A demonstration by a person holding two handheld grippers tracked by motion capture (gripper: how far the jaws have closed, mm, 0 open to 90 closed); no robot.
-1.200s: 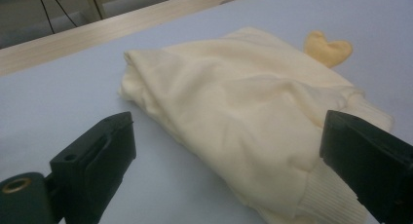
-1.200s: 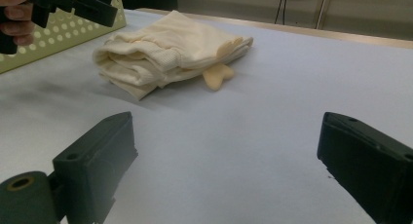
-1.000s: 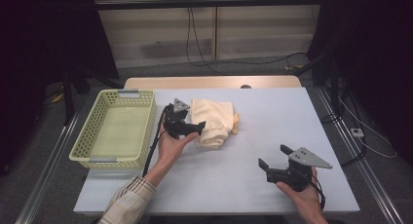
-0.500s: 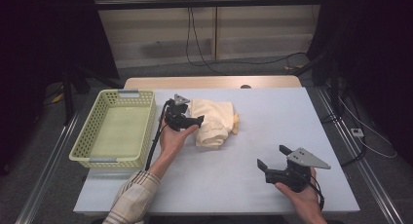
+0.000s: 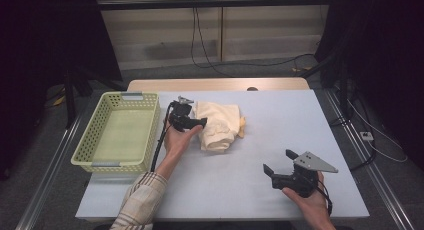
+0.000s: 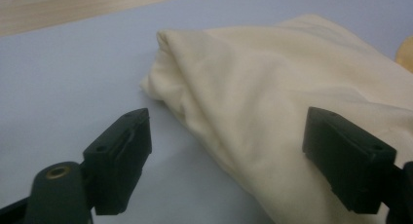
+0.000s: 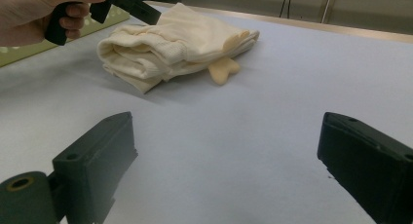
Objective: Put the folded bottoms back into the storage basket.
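Left tongs (image 5: 199, 123) have been closing around the folded cloth (image 5: 220, 124).

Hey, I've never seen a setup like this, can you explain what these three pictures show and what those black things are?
A person holds a black two-jaw tool in each hand. One picture looks down from above; the other two come from cameras riding on each tool. On the table lie a folded cream cloth and a green basket. The left hand-held gripper is at the cloth's edge, its jaws just closing around a fold but not yet pressing. The right hand-held gripper waits open, holding nothing.
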